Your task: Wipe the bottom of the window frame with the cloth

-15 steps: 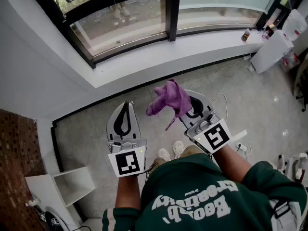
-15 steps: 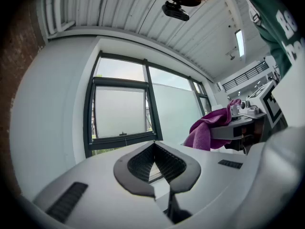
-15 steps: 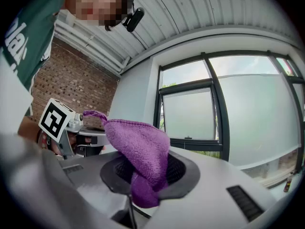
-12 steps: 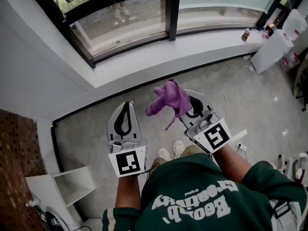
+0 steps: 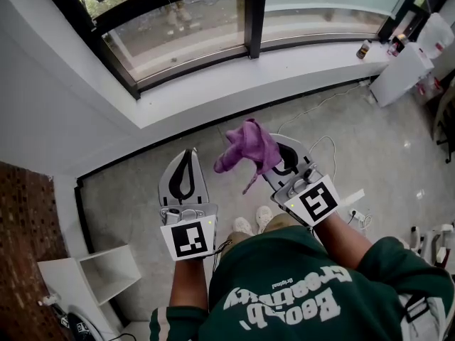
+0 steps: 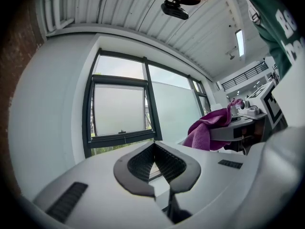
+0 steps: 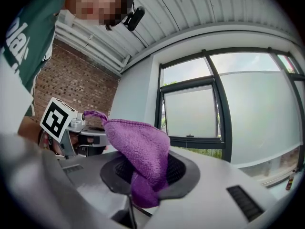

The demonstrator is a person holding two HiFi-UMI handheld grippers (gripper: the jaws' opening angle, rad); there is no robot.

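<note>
right hand-held gripper (image 5: 277,153) pinches crumpled purple knitted cloth (image 5: 247,146), bunched beyond its jaws ready for wiping; left hand-held gripper (image 5: 187,158), pressed together and empty, alongside; black window frame bottom rail (image 5: 192,68) well ahead, not yet touched

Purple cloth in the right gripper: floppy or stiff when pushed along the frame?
Likely floppy: the purple cloth droops over the right gripper. Probably light, since one pinch carries it. Its knit looks grippy, so it may bunch rather than slide on the window frame.
</note>
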